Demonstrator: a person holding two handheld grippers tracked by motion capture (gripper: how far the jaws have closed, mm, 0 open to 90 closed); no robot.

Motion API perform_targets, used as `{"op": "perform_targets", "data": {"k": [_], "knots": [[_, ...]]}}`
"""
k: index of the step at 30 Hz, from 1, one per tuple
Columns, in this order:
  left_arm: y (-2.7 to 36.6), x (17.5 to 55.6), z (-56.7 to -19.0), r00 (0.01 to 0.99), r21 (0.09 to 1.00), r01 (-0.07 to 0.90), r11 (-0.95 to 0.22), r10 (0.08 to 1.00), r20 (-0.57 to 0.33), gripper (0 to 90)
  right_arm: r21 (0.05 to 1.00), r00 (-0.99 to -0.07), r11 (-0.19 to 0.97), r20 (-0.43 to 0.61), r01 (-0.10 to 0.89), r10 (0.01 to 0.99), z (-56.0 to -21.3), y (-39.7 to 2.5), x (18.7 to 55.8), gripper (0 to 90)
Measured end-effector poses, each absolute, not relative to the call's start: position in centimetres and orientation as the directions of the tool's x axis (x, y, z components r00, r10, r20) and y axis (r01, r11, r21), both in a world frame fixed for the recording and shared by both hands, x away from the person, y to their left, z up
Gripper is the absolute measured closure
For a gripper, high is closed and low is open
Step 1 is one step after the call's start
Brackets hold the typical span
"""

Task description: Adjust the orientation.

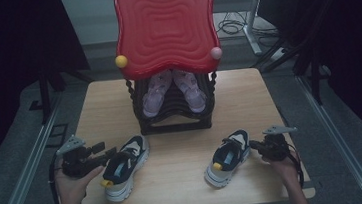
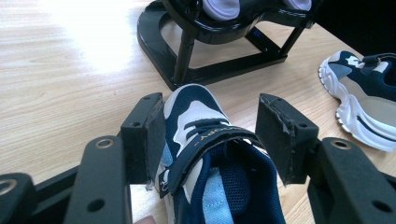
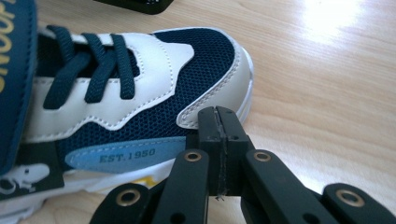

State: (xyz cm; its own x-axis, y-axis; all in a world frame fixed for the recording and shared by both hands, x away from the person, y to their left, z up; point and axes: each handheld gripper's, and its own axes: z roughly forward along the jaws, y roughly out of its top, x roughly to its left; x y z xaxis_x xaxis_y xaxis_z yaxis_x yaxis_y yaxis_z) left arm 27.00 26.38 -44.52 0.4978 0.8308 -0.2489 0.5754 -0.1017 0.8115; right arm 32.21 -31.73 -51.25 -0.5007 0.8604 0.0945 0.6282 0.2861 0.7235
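Left claw (image 2: 210, 135) is open, jaws straddling the strap and tongue of the left sneaker (image 1: 124, 166), which sits on the wooden surface (image 1: 186, 182) in front of the black shoe rack (image 1: 175, 113). I'd drop lower and close on the collar, not the loose strap, so it doesn't peel. Right claw (image 3: 218, 135) is closed on nothing, tips just beside the right sneaker (image 3: 121, 93) (touching or not, can't tell). Red rack top (image 1: 164, 25) hides most of the purple shoes (image 1: 173, 90); the left sneaker's heel is cut off in the left gripper view.
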Motion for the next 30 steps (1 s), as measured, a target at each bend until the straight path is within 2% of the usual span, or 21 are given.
{"op": "perform_targets", "data": {"k": [30], "knots": [[26.7,26.9,-44.5,0.491,0.813,0.575,-0.095,0.834,-0.25,42.8,0.719,-0.632,0.375,0.114,0.585,0.767,-51.6,-25.4,35.1,89.9]]}}
